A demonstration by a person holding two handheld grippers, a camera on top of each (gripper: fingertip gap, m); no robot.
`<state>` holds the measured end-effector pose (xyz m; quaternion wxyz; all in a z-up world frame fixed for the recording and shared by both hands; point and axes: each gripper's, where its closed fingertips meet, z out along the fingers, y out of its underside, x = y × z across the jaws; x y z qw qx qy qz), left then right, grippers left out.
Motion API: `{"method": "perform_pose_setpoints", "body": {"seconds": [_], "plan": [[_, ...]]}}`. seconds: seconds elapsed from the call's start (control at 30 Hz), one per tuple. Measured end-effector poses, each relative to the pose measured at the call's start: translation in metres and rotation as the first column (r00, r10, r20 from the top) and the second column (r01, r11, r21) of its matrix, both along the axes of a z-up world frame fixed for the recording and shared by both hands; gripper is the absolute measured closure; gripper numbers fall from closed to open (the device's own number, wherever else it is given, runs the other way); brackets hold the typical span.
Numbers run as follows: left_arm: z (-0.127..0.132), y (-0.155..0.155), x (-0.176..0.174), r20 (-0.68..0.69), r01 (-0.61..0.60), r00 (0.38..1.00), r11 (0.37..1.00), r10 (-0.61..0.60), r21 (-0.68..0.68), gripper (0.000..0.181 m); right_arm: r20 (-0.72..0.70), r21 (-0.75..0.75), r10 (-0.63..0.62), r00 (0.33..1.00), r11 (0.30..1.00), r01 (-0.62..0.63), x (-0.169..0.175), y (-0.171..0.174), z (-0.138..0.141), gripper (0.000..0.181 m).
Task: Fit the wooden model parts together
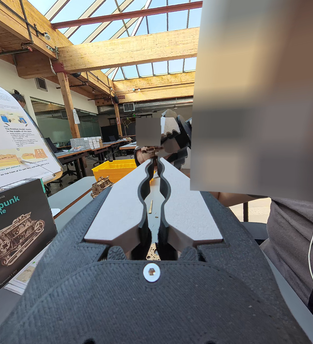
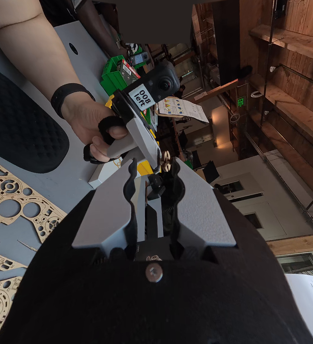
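My left gripper is shut on a small wooden wheel part and holds it up in the air above the table. In the right wrist view the left gripper comes in from the upper left with the round wooden wheel at its tip. My right gripper has its jaws apart. The wheel sits between its fingertips, close to the right-hand one; I cannot tell if they touch. The right gripper also shows just beyond the wheel in the left wrist view.
A partly built wooden model stands on the grey table before a yellow bin. The dark model box and an instruction sheet on a stand are at left. Punched-out plywood sheets lie on the table. A green bin sits farther back. Less than 4 cm separates the two grippers' tips.
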<state>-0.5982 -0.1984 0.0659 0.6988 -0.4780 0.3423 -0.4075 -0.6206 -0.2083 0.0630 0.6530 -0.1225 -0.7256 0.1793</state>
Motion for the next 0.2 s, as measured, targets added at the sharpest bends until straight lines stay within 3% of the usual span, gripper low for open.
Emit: {"method": "perform_pose_setpoints", "body": {"seconds": [0.2], "plan": [[0.0026,0.0048,-0.0034,0.019,-0.039,0.999,0.998,0.04,-0.039,0.181,-0.066,0.021,-0.056,0.996,0.998,0.057,-0.0056,0.0071,0.0037,0.146]]}}
